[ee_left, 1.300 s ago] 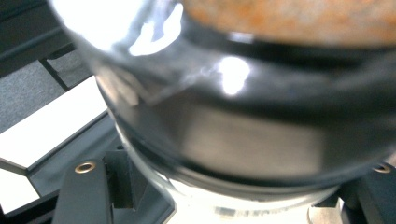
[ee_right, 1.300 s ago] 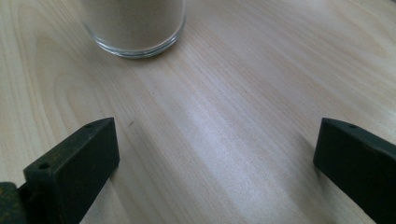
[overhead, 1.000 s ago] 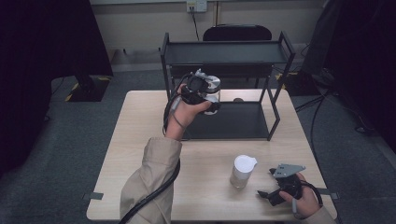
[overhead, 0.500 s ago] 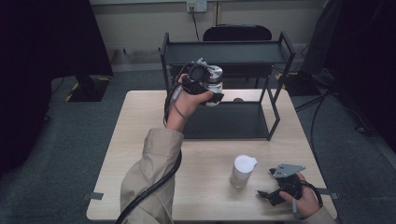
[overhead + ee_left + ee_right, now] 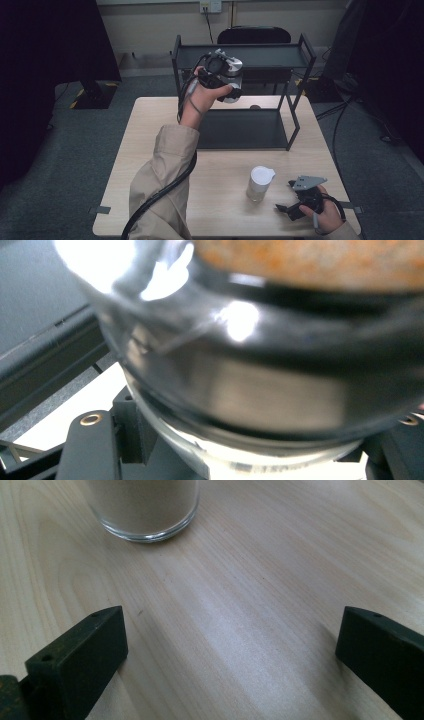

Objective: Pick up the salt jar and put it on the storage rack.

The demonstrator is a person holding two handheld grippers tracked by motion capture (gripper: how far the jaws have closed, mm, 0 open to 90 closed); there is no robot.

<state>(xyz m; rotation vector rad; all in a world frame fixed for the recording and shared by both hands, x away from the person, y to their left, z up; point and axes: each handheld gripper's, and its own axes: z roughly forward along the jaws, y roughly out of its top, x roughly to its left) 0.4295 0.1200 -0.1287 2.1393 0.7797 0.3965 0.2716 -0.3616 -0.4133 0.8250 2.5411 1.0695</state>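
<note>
Left tongs (image 5: 231, 89) risen, clamping jar (image 5: 227, 67)

glass jar (image 5: 231, 80) | clear, orange-brown contents | tilted | held level with shelf's top tier

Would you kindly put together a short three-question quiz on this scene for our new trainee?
1. True or false: the left gripper holds a glass jar up by the black shelf rack.
2. Which stands on the wooden table, near the right gripper? A) the white-lidded jar B) a plate C) a kettle
3. How do the right gripper's jaws stand?

Key: 1. True. 2. A. 3. Wide apart, nothing between them, pointing toward the white-lidded jar.
</note>
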